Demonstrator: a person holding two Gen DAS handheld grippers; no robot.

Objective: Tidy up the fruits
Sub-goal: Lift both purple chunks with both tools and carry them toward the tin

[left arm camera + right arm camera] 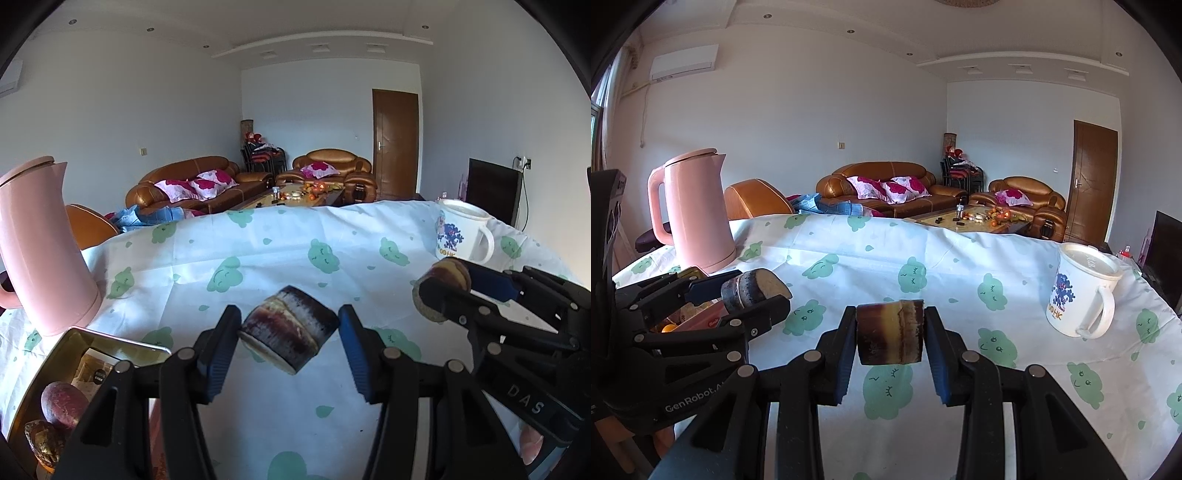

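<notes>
My left gripper (290,334) is shut on a short dark purple sugarcane piece (291,328) and holds it above the tablecloth. My right gripper (890,332) is shut on a second sugarcane piece (890,332), also held above the cloth. Each gripper shows in the other's view: the right one with its piece (443,280) at right, the left one with its piece (753,288) at left. A gold tin box (74,341) at lower left holds a reddish round fruit (62,404) and a brown fruit (44,439).
A pink electric kettle (44,243) stands at the left, behind the tin. A white mug (1082,291) with a blue print and lid stands at the right. The table has a white cloth (280,258) with green cloud prints. Sofas and a coffee table lie beyond.
</notes>
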